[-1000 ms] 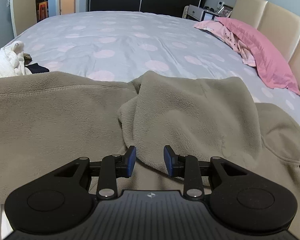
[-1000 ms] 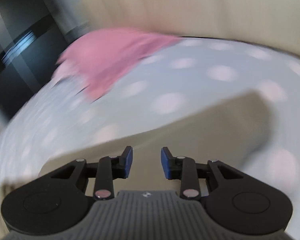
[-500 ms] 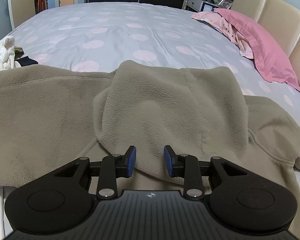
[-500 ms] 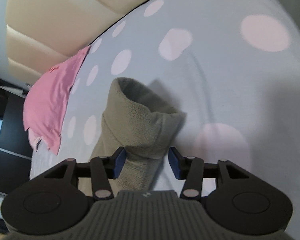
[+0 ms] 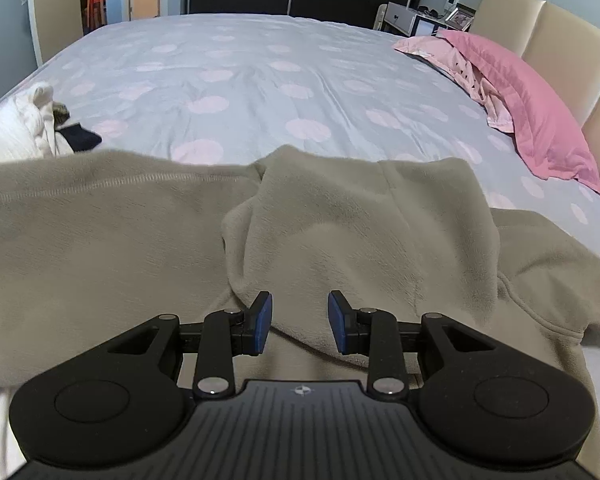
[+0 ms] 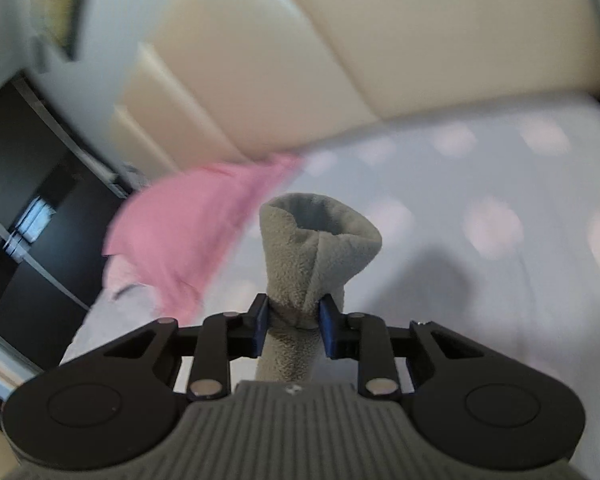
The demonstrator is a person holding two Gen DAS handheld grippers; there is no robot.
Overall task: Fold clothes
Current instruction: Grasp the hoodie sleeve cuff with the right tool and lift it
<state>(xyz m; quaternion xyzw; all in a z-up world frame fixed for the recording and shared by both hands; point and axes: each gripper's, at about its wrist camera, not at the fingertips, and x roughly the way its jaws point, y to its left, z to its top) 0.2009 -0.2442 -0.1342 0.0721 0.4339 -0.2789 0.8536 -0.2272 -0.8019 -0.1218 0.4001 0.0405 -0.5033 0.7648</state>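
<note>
A beige fleece hoodie [image 5: 100, 240] lies spread across the near part of the bed, its hood [image 5: 360, 220] folded flat in the middle. My left gripper [image 5: 300, 322] hovers over the hood's lower edge, its blue pads apart with nothing between them. In the right wrist view my right gripper [image 6: 293, 320] has its jaws closing on the hoodie's sleeve cuff [image 6: 320, 248]. The pads pinch the cuff, which bunches and stands up past the fingertips, raised off the bedsheet. The rest of the sleeve is hidden under the gripper body.
The bed [image 5: 260, 64] has a grey sheet with pink dots. Pink pillows [image 5: 532, 108] lie against the cream headboard [image 5: 560, 48] on the right. A pile of white and dark clothes [image 5: 16, 128] sits at the left edge. Dark wardrobe doors and a nightstand [image 5: 404, 20] stand beyond.
My right gripper went from open around the sleeve cuff to shut on it and lifted it off the sheet, swinging toward the headboard. The left gripper drew back a little, still open.
</note>
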